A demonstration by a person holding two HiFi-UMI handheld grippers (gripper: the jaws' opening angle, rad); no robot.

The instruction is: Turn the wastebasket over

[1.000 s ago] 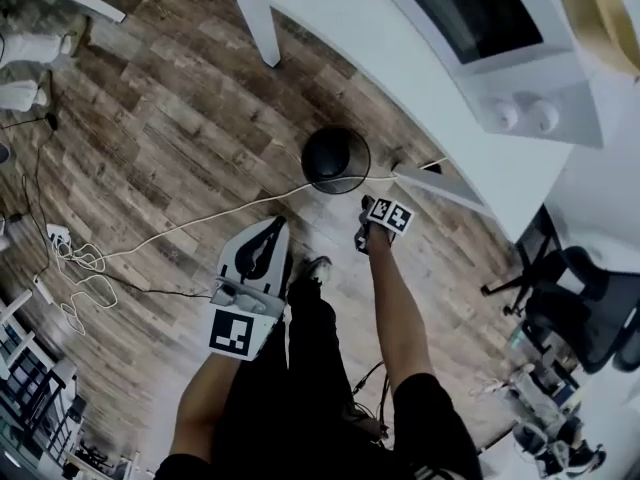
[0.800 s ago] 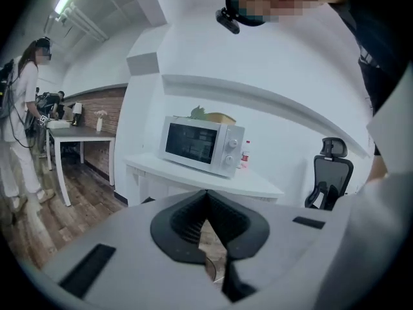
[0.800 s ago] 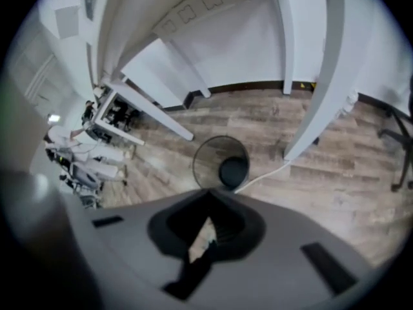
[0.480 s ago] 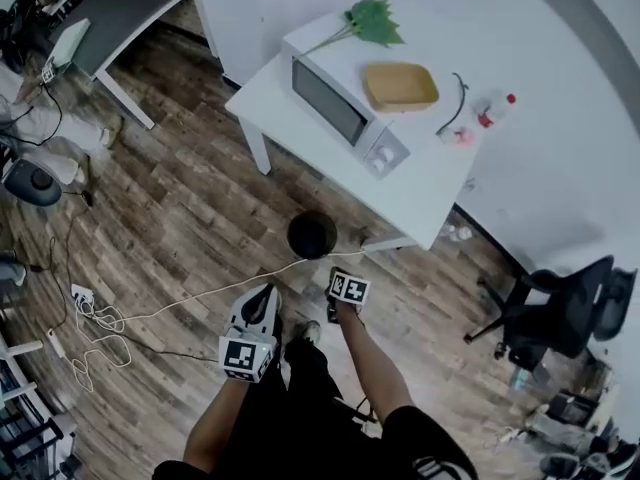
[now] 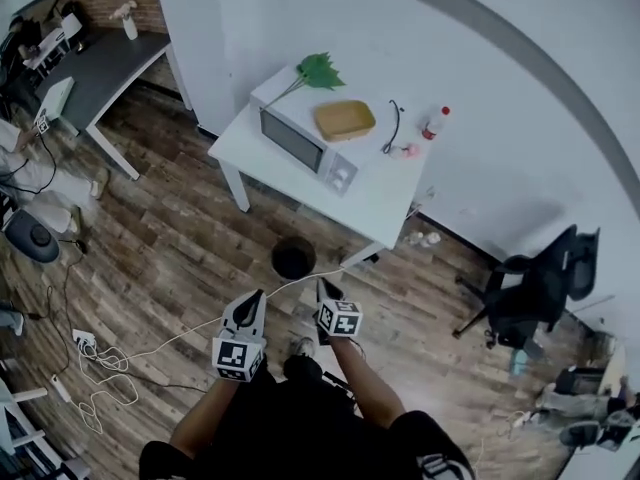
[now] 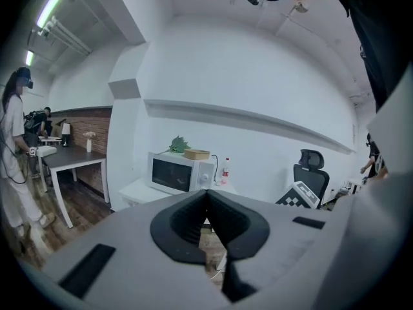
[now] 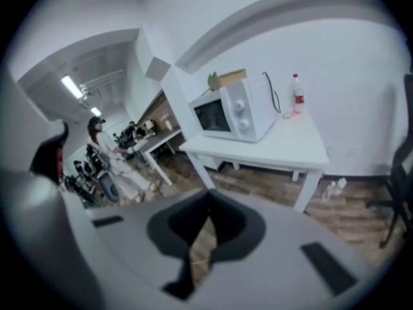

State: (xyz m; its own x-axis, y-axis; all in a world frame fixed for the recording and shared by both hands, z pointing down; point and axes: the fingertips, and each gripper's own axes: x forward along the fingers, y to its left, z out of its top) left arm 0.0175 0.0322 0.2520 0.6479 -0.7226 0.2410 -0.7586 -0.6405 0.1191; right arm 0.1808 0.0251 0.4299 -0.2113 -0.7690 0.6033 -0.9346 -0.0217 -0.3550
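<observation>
The wastebasket (image 5: 293,256) is a dark round shape on the wooden floor, close to the white table's front leg. From above I cannot tell which way up it stands. Both grippers are held up well above the floor, nearer to me than the basket and apart from it. My left gripper (image 5: 256,297) points toward the basket; its jaws meet at the tips with nothing between them (image 6: 206,191). My right gripper (image 5: 320,286) sits just right of it, marker cube on top, jaws shut and empty (image 7: 208,194). The basket appears in neither gripper view.
A white table (image 5: 385,203) carries a microwave (image 5: 298,138), a tan tray and a bottle. A white cable (image 5: 180,338) trails across the floor past the basket. An office chair (image 5: 530,288) stands at right, a grey desk (image 5: 100,73) at upper left. A person (image 6: 13,147) stands far left.
Both grippers have risen away from the wastebasket, the right one from right beside it. The head view has pulled up and back, showing the whole table. The basket stays in place.
</observation>
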